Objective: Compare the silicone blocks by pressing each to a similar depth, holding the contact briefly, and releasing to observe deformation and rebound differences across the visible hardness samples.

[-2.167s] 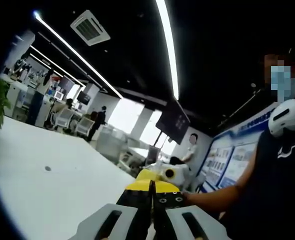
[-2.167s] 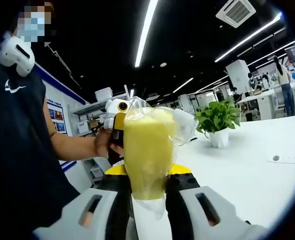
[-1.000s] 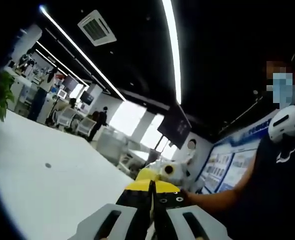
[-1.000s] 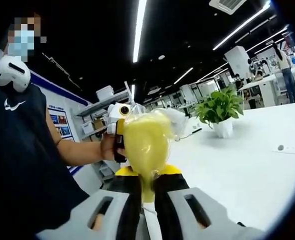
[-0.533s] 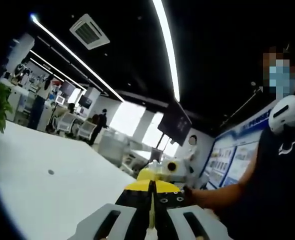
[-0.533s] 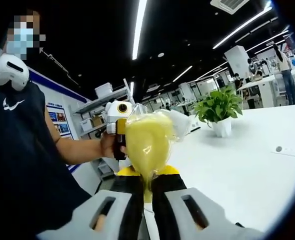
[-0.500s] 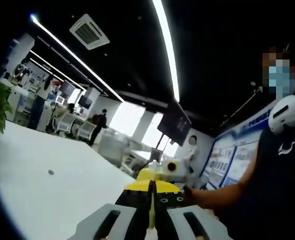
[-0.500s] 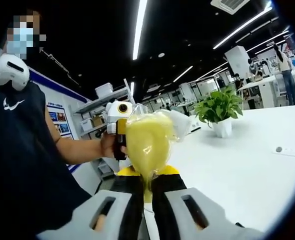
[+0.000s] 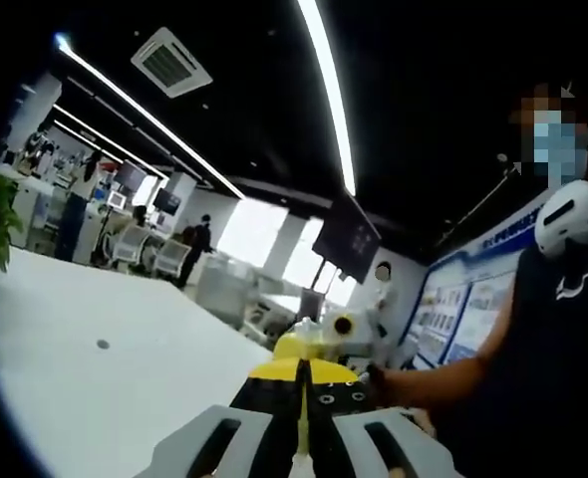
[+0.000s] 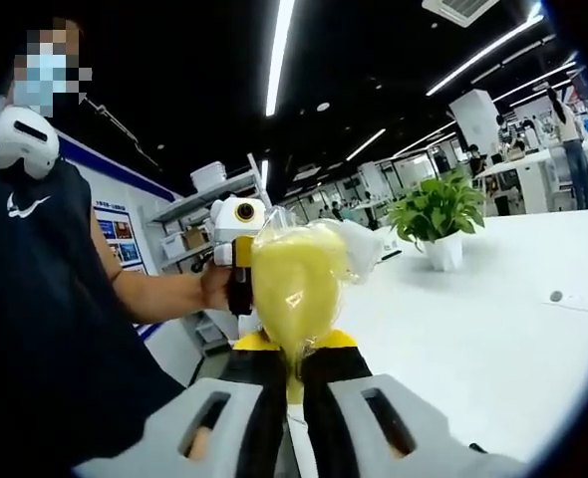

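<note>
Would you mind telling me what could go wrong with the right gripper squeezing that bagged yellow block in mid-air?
The right gripper pinches only the lower end of the yellow block, so the block could slip out and drop onto the white table. Its clear plastic bag may slide against the jaws. The left gripper sits close behind, so a sudden release might knock them together.

Open-plan office or lab floor: long white table (image 10: 493, 329), potted plant (image 10: 436, 224), ceiling light strips (image 9: 326, 90), ceiling air vent (image 9: 170, 62), desks with chairs (image 9: 140, 244), wall display boards (image 9: 463, 314).
</note>
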`<state>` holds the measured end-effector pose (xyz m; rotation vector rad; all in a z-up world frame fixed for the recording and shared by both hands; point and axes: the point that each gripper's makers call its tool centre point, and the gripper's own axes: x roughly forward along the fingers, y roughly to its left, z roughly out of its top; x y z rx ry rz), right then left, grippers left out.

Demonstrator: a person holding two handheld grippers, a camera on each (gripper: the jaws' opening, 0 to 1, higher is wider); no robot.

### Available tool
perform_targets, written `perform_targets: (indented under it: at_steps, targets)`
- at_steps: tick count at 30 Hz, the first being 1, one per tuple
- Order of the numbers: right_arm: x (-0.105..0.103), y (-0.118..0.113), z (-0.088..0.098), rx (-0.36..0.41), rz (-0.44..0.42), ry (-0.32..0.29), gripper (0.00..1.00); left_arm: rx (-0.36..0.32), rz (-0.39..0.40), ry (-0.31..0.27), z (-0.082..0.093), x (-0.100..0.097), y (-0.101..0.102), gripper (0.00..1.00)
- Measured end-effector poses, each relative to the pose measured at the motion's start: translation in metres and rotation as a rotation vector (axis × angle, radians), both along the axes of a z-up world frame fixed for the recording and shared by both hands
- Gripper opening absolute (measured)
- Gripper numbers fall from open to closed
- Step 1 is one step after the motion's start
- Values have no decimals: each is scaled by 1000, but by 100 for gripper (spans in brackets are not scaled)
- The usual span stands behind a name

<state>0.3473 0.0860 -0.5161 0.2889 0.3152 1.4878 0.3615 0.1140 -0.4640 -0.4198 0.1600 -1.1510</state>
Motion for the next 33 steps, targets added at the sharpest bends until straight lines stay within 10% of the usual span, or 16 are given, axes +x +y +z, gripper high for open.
perform_targets:
  at_steps: [12, 19, 33]
  targets:
    - [-2, -2, 0, -4, 12, -6, 0, 2, -21, 5, 0, -5, -2, 0]
    - [0, -2, -1, -7, 10, 0, 0, 67, 28, -99, -1, 0, -1, 0]
    - [0, 0, -4, -24, 7, 9, 0, 62, 11, -61, -4, -1, 1, 0]
